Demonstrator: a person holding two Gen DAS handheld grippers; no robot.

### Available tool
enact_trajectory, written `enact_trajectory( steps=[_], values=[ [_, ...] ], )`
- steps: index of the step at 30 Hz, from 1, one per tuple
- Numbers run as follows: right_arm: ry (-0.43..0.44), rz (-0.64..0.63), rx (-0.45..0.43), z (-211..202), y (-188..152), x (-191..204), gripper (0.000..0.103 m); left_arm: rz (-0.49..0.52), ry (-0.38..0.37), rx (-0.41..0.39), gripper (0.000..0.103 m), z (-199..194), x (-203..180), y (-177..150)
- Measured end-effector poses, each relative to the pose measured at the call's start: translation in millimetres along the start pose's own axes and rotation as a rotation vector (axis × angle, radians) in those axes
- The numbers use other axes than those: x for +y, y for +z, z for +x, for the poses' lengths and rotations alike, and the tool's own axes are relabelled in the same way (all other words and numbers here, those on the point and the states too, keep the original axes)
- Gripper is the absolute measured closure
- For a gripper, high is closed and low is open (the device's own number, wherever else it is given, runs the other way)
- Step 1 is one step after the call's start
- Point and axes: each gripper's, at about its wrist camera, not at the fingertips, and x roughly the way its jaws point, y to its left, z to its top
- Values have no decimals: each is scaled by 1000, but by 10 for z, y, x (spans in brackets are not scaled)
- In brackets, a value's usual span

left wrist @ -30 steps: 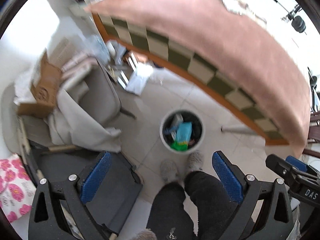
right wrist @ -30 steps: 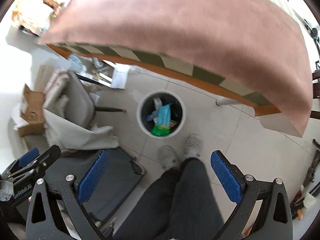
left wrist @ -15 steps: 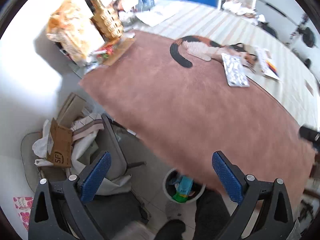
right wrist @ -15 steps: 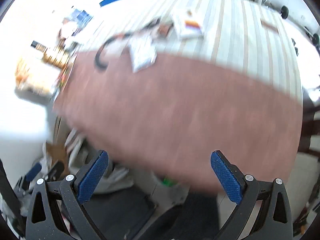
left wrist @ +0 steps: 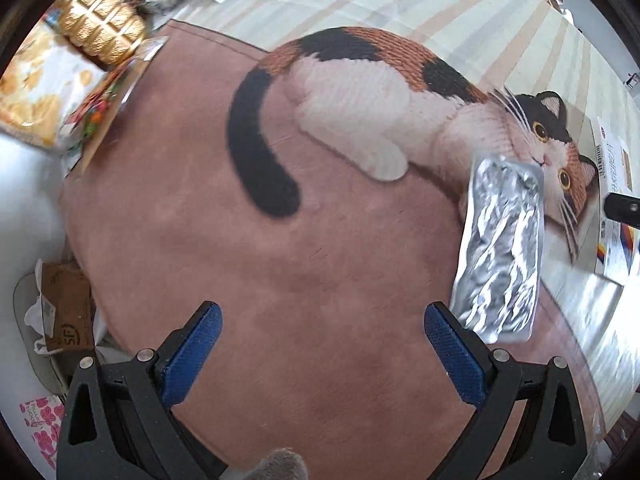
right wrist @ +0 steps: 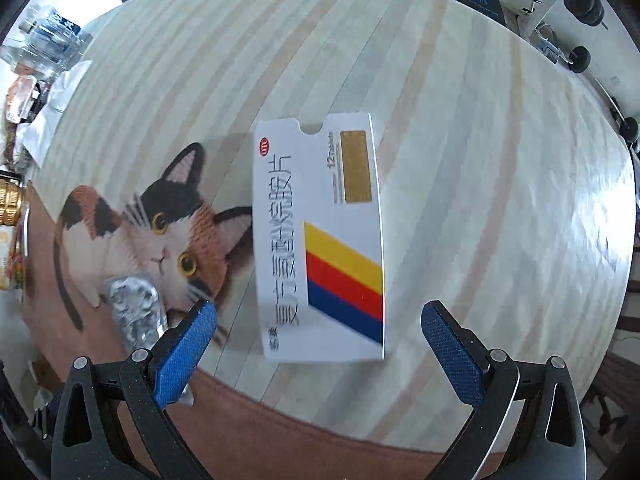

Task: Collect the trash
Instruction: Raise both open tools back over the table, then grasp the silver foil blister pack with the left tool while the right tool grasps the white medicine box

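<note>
Table [right wrist: 480, 160], cat-print cloth [left wrist: 280, 240]: foil packet [left wrist: 500, 248]; medicine box [right wrist: 320, 240]. Left gripper [left wrist: 320, 344], right gripper [right wrist: 318, 340]: wide open, empty.

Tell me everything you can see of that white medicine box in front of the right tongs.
The medicine box is a flat white carton lying face up on the striped tabletop. It carries dark Chinese lettering, "12 Tablets", a gold rectangle, and diagonal yellow, red and blue stripes. Its far end has a semicircular thumb notch. Its left edge overlaps the cat-print mat. The right tongs are open and not touching it.
</note>
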Motion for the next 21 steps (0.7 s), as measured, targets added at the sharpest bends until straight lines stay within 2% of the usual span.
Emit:
enact_trajectory(
  steps=[2,4,7,11,13,16,18,21],
  values=[
    [0,-13,0,90,65,17,7,11,-32,10,0,-3,-109,77],
    [-39,-55,-25,66,70,83,13,18,-82,37,0,0,-233,153],
    [-61,-104,-58,-20,-14,50,29,41,-107,63,0,21,-438,241],
    [-41,-82,-20,-82,-116,-256,29,74,-128,89,0,88,-674,321],
    [-52,-71,-9,-108,-147,-403,29,94,-102,86,3,95,-768,334],
    [-40,-54,5,-116,-148,-547,29,102,-103,67,13,41,-821,320],
    [-36,-51,-1,-117,-124,-584,28,104,-148,57,36,-5,-847,296],
    [-70,-56,-7,-94,-107,-514,26,136,-124,34,41,-76,-986,247]
  ],
)
